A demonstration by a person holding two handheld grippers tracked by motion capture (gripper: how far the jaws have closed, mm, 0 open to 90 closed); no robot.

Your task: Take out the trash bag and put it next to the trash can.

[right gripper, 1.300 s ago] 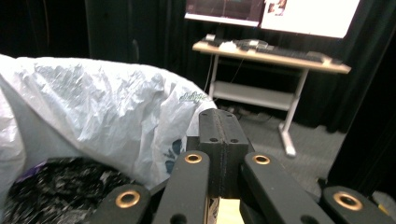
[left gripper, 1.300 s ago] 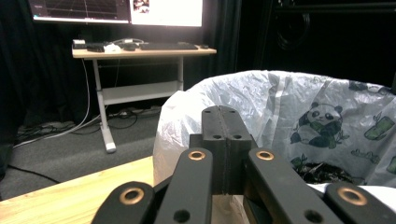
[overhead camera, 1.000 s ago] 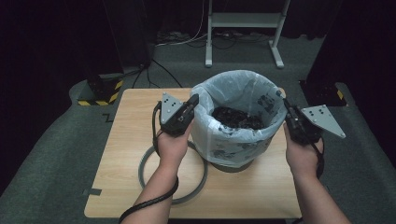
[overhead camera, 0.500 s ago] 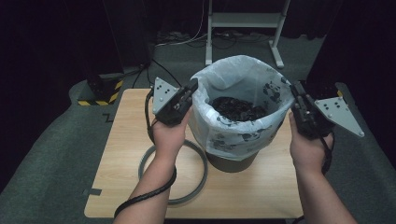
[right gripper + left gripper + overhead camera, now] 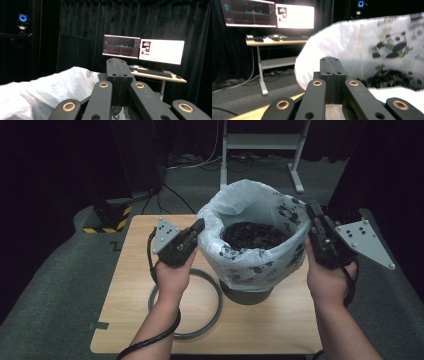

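A white bag [image 5: 250, 202] with panda prints lines a dark bin [image 5: 247, 296] on the wooden table [image 5: 280, 330] and holds dark scraps. My left gripper [image 5: 199, 226] is shut at the bag's left rim, and my right gripper [image 5: 311, 209] is shut at its right rim. The bag stands pulled up well above the bin. In the left gripper view the closed left gripper [image 5: 333, 60] points at the bag's wall [image 5: 362, 45]. In the right gripper view the right gripper [image 5: 117, 61] is closed, with the bag [image 5: 55, 82] to its left and beneath it.
A grey ring [image 5: 212, 317] lies flat on the table by my left wrist. Beyond the table are a white stand [image 5: 260, 142], floor cables and a yellow-black striped base [image 5: 107, 222]. Lit monitors [image 5: 143, 50] sit on a desk farther off.
Both hands have risen, the right one more, and the bag's rim has come up with them, so the bag stands taller over the bin.
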